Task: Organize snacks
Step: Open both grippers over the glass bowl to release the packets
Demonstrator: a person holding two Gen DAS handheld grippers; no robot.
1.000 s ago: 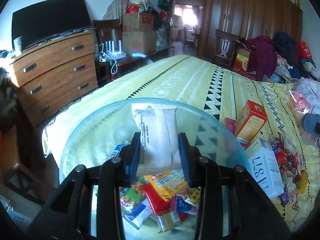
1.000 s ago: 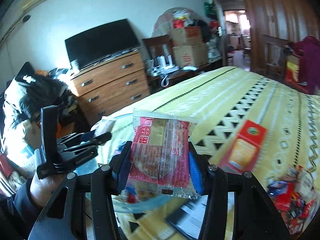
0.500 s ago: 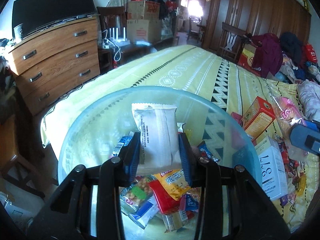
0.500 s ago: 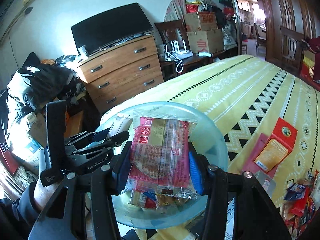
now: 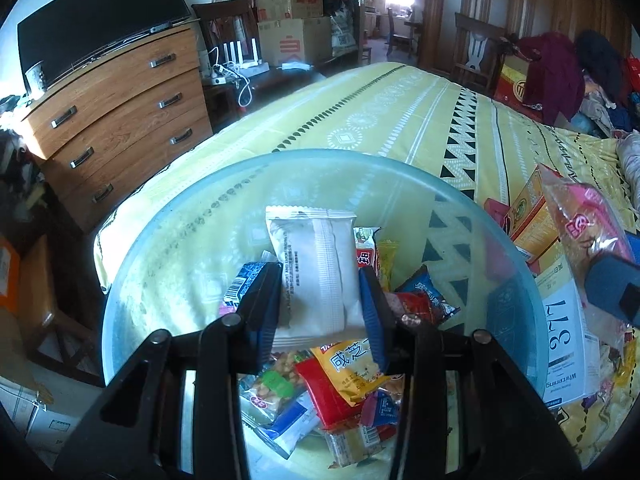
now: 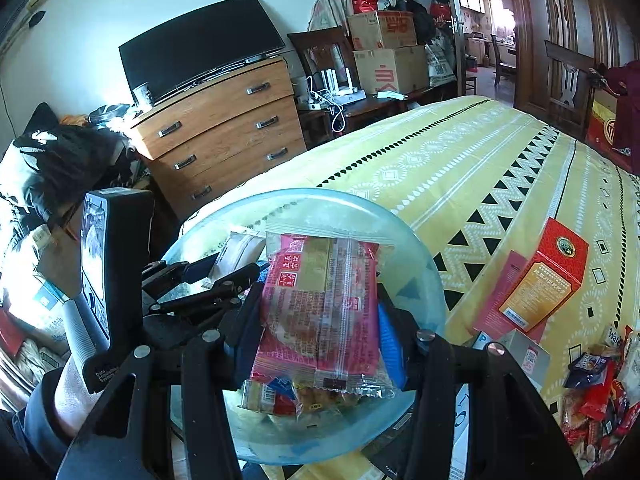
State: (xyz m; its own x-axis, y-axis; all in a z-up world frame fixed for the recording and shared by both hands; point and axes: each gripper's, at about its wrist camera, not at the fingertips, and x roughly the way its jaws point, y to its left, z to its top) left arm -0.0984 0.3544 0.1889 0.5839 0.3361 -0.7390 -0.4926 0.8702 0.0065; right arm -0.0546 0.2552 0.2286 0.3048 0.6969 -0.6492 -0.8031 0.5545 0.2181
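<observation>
Directly above the translucent blue plastic bowl (image 5: pixel 460 200), both grippers pinch upright packets: left gripper (image 5: pixel 320 300) a white wrapper (image 5: pixel 316 268), right gripper (image 6: pixel 320 320) a pink one (image 6: pixel 320 304).

The white box (image 5: pixel 570 344) right of the glass bowl (image 5: pixel 168 240) shows a big "377" and "Whitening". Past it a loose wrapper (image 6: pixel 614 336) reads "Wafe", and the Chinese print on the other packets is too small to read.

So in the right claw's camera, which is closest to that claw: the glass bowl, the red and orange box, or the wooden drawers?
1. Clear blue-tinted glass bowl, right under the right claw.
2. Red and orange box, lying on the bed to the right.
3. Wooden chest of drawers, by the far wall, upper left.
</observation>
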